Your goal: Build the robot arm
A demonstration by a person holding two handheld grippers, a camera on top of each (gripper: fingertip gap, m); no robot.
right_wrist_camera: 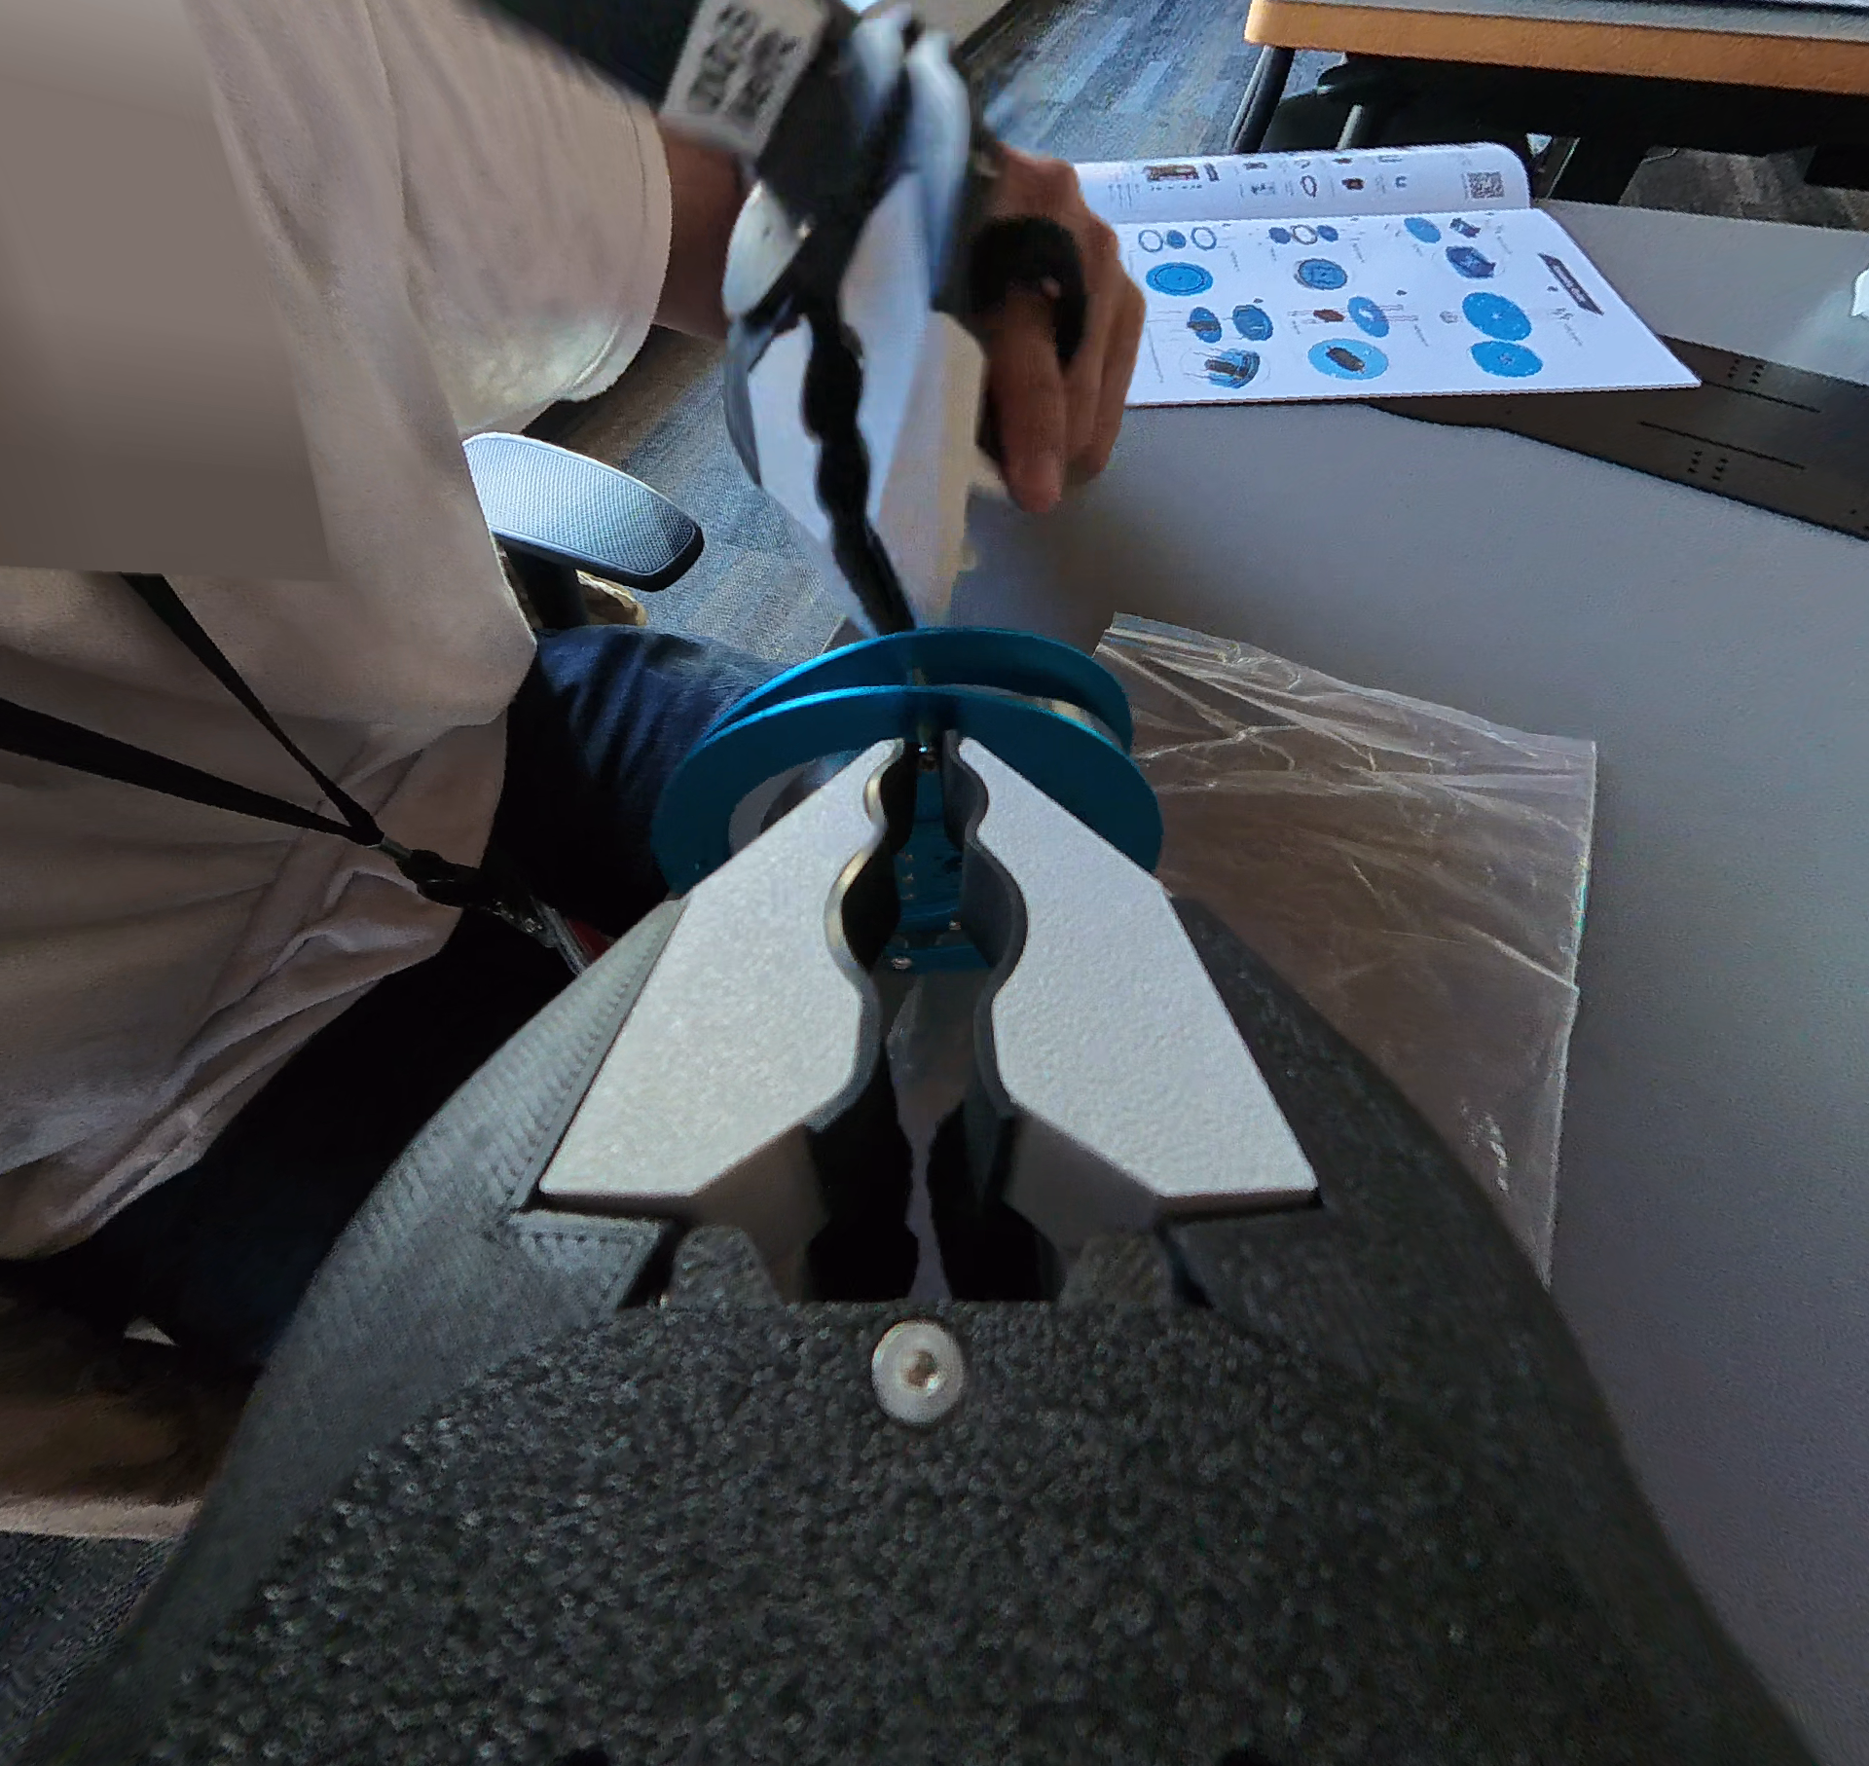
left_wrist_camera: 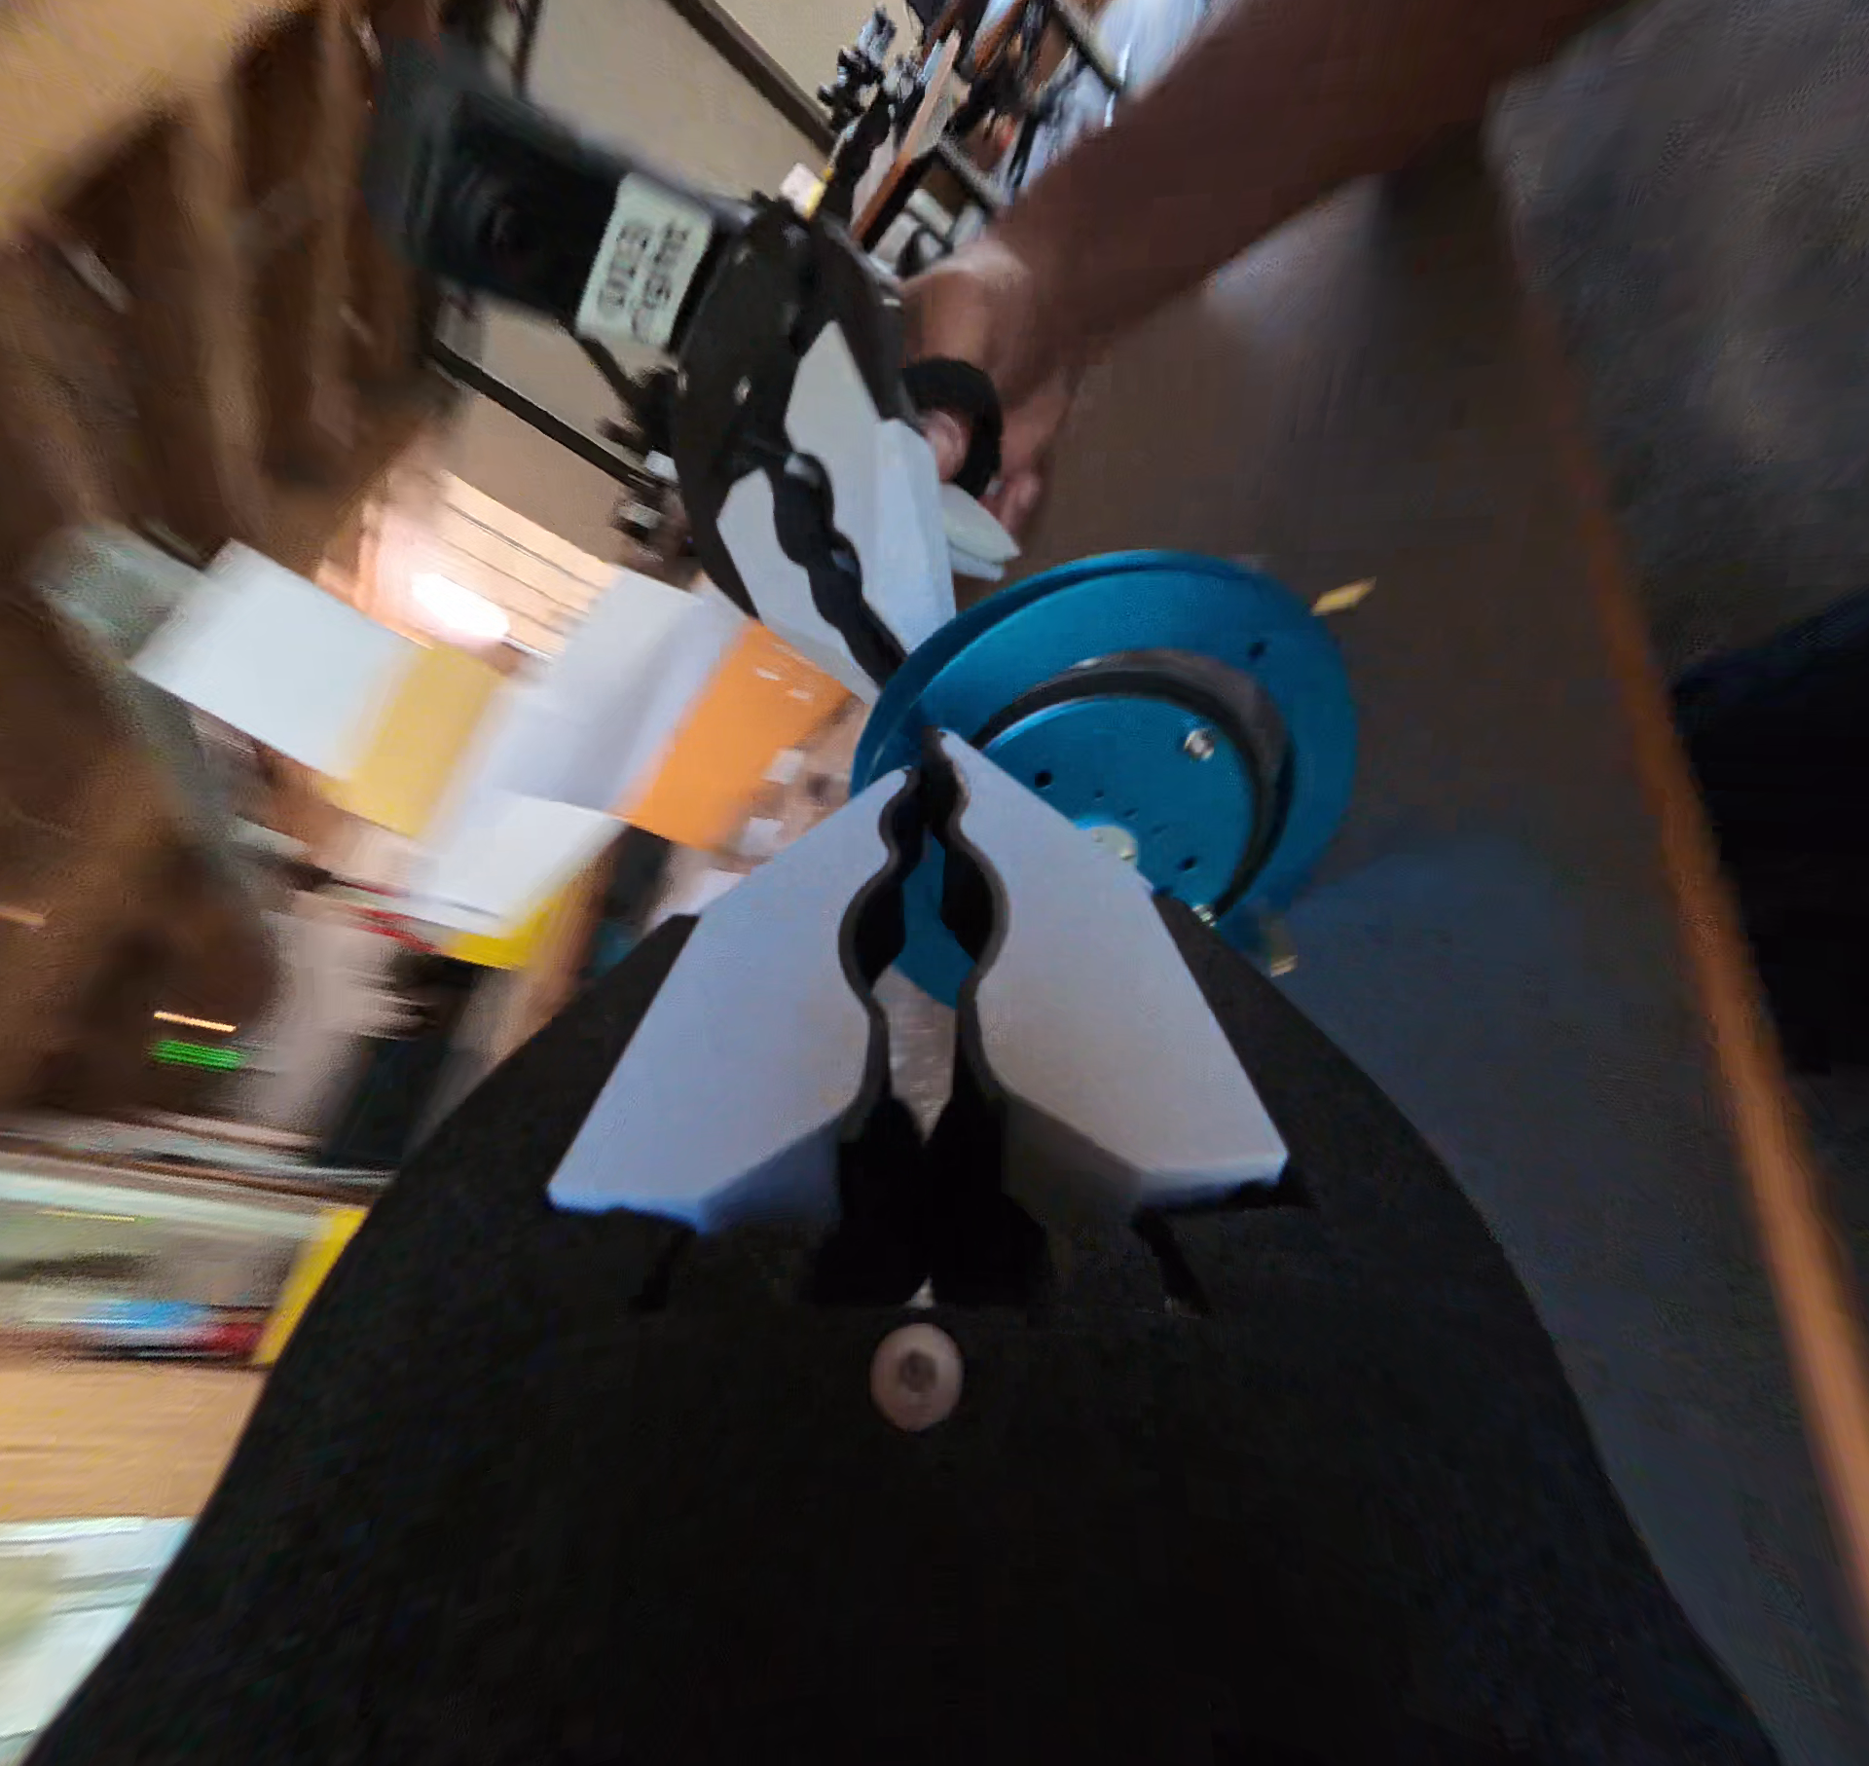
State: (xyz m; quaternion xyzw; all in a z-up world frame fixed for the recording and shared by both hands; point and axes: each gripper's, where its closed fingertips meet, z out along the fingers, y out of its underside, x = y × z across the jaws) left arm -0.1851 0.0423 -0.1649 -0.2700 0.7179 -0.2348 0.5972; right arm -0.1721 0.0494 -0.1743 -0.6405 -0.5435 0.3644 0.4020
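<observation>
A blue metal wheel made of two discs on a hub with a black ring is held in the air between both grippers. My left gripper is shut on the rim of one disc. My right gripper comes in from the upper left, held by a hand, and pinches the wheel's edge. In the right wrist view my right gripper is shut on the near disc of the wheel, with blue metal between its fingers. The left gripper meets the far disc from above.
A grey table carries a clear plastic bag under the wheel and a printed sheet with pictures of blue parts. A person in a white shirt sits at the left beside a chair armrest. Another table stands behind. Both grippers' tips are close together, under 4 cm apart.
</observation>
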